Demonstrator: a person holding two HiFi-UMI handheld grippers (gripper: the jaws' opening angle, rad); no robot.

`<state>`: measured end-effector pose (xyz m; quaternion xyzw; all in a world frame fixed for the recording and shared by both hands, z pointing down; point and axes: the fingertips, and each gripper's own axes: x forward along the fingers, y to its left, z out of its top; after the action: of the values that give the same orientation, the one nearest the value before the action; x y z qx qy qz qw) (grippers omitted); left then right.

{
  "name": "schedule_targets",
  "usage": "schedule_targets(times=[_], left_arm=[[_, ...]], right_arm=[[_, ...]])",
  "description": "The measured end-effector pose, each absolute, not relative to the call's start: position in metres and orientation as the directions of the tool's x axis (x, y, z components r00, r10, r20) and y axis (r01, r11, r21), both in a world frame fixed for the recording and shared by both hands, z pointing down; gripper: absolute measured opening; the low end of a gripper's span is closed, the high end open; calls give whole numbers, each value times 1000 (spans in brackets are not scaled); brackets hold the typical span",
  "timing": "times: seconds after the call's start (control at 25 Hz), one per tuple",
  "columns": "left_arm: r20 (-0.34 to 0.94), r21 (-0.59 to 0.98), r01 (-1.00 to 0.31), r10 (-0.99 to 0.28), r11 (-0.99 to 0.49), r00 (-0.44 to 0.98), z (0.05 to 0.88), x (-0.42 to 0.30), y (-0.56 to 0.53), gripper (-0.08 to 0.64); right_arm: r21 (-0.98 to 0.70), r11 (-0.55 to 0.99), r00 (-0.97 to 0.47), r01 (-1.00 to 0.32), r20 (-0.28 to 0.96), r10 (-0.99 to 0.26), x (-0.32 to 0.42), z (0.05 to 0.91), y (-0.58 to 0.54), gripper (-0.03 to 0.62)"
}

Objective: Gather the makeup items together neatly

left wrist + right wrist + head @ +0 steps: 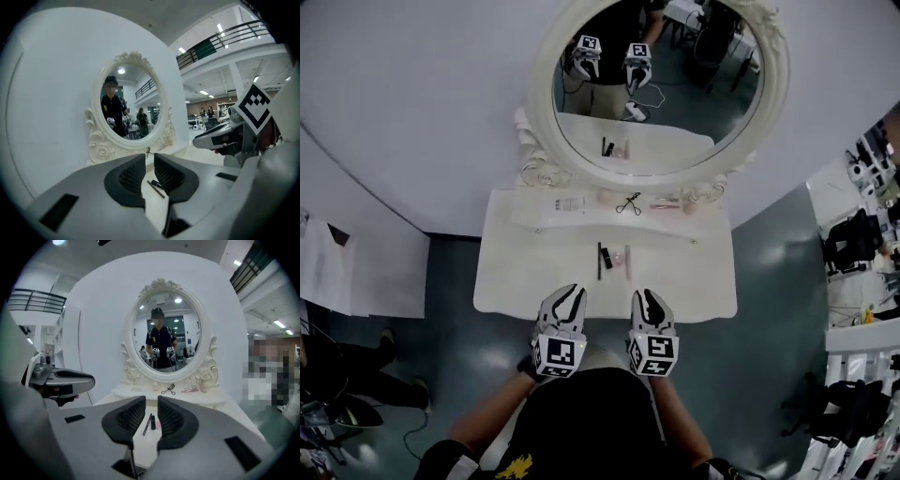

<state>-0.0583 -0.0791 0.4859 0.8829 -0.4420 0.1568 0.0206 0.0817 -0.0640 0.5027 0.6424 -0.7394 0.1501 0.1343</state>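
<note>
Two empty claws above a smooth white surface with a carved oval mirror.
The left claw and right claw have ribbed black pads nearly together, gripping nothing. A thin black pencil, short black tube and pale pink pieces lie side by side mid-surface. A wiry eyelash curler lies on the rear shelf.

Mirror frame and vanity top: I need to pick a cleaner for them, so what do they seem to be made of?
Mirror frame: probably moulded resin or painted wood, matte cream-white; the raised roses and scrolls suggest casting or carving. Vanity top: likely painted or laminated board, smooth white with a faint sheen. Neither is certain.
</note>
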Motion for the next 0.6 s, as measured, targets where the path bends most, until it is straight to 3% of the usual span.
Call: schedule_targets(times=[0.16, 0.28, 0.6], left_arm=[[218, -130, -797, -801, -590, 557, 459, -75, -18, 46], [203, -121, -803, -806, -584, 556, 456, -77, 23, 43], [137, -94, -808, -811, -582, 569, 419, -67, 84, 15]], right_arm=[[66, 207, -174, -976, 332, -927, 48, 455, -8, 54], [31, 213, -194, -977, 297, -935, 34, 437, 29, 18], [-10, 209, -204, -978, 261, -944, 41, 416, 92, 17]])
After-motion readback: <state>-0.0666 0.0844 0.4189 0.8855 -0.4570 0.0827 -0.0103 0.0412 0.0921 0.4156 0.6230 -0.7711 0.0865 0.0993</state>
